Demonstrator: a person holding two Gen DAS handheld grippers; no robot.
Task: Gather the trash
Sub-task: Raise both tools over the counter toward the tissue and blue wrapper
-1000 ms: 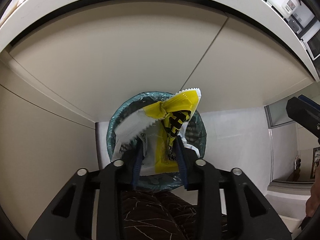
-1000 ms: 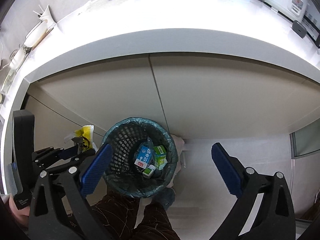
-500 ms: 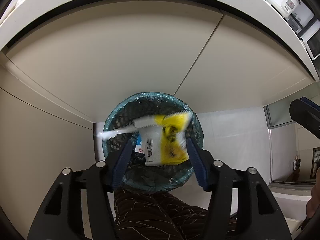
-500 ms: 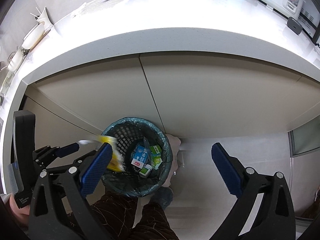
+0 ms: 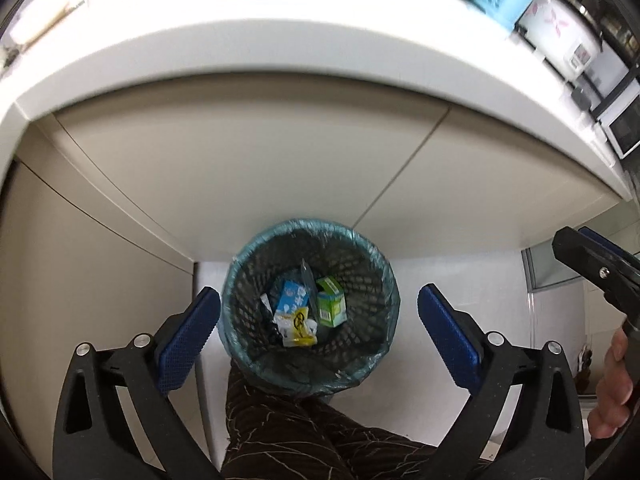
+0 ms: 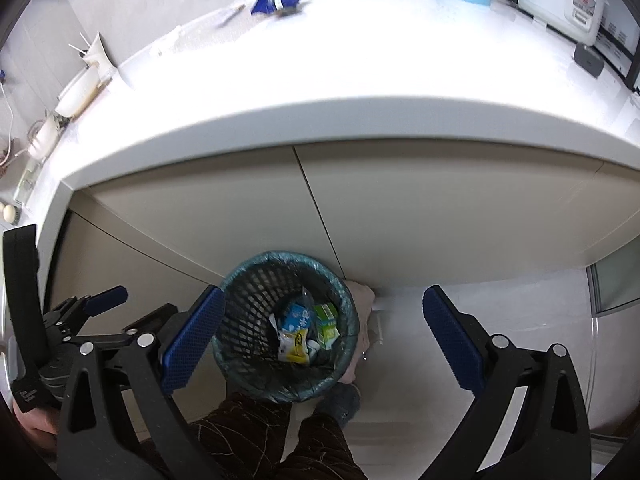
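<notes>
The left gripper [image 5: 318,318] has just spread apart, dropping the yellow-and-white crinkled wrapper [image 5: 299,326] into the mesh bin [image 5: 256,288]; the right gripper [image 6: 324,330] gapes empty, 1 blue wrapper [image 6: 276,0] left on the counter.

A dark mesh trash bin [image 5: 312,300] lined with a teal plastic bag stands upright on the floor against the beige cabinet front. At its bottom lies a crumpled yellow-and-white wrapper [image 5: 299,326], resting against a light blue carton [image 5: 291,299] and beside a green carton [image 5: 330,307]. On the desk above, a crumpled blue wrapper [image 6: 278,0] lies near the back wall.
</notes>
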